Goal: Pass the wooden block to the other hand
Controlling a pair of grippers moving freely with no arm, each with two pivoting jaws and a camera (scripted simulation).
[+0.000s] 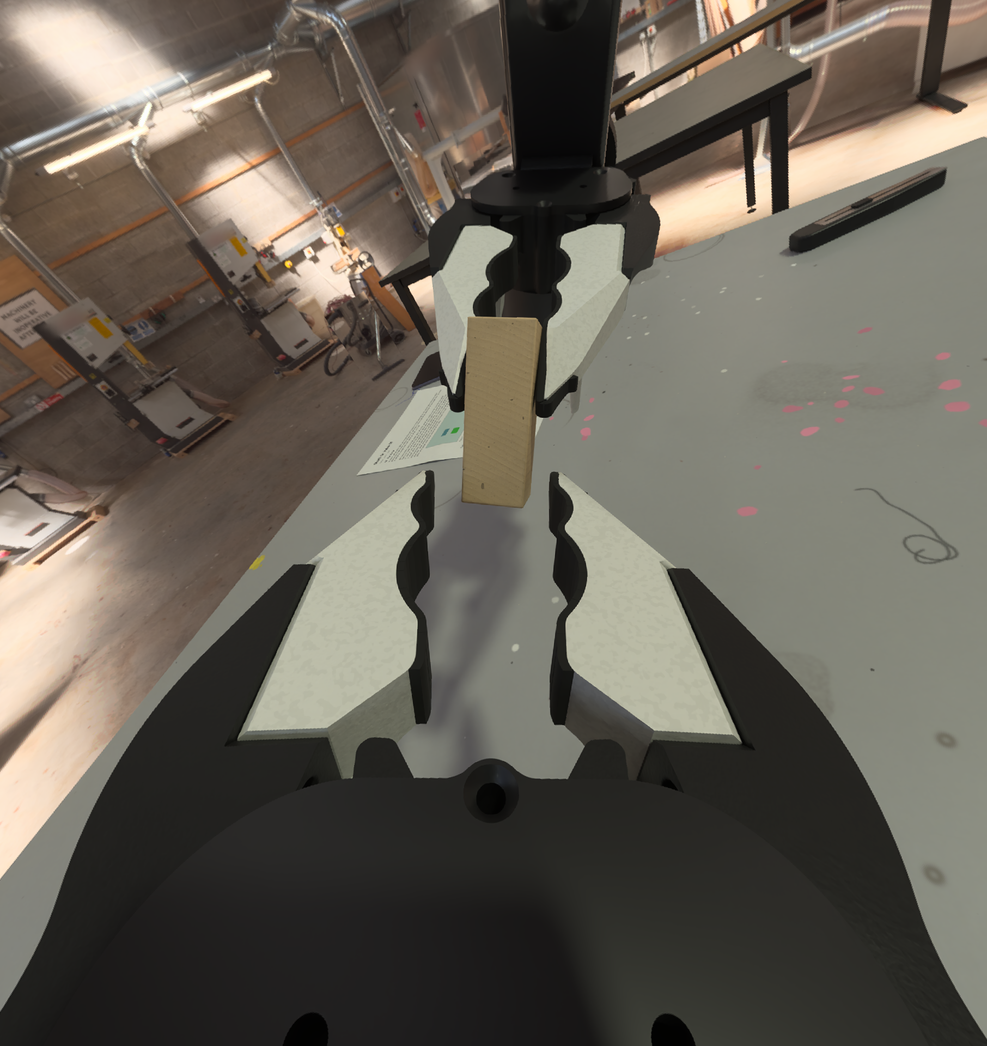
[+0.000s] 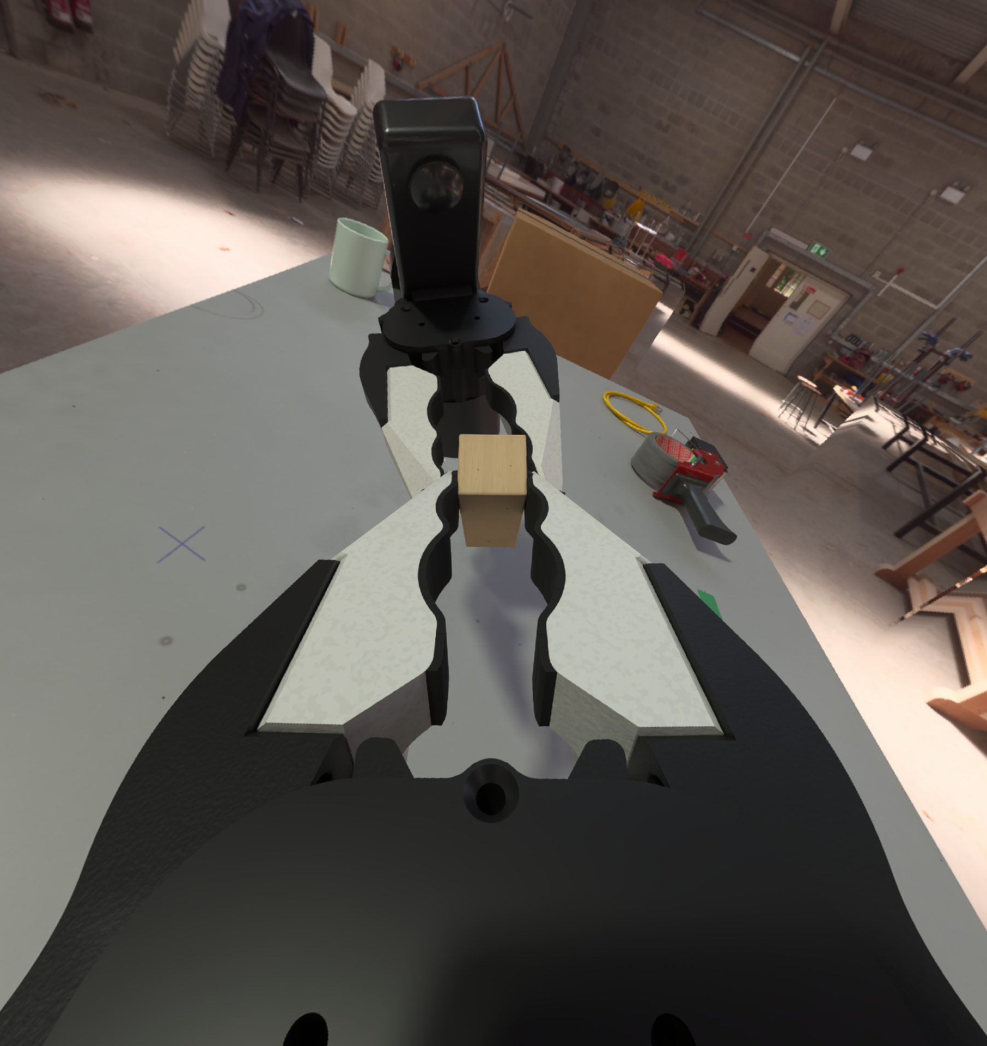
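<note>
Nearest the lens in the left wrist view, the left gripper (image 1: 491, 481) fills the lower half of the frame, its two white fingers spread apart with nothing between them. Beyond it the grey table (image 1: 791, 566) runs from lower left to upper right, speckled with pink paint spots. At centre frame the right gripper (image 1: 500, 396) faces the camera and pinches the wooden block (image 1: 500, 410) near the block's upper end; the block hangs upright above the table, its lower end just past the left fingertips and clear of them. In the right wrist view the same block (image 2: 491, 487) sits clamped between the right gripper's (image 2: 491, 481) tips at centre, with the left gripper (image 2: 463, 441) directly behind it. A brown box (image 2: 570, 294) stands in the upper middle, a pale green mug (image 2: 358, 257) to its left. A tape dispenser (image 2: 683, 475) lies at right, a yellow cable (image 2: 635, 410) above it
</note>
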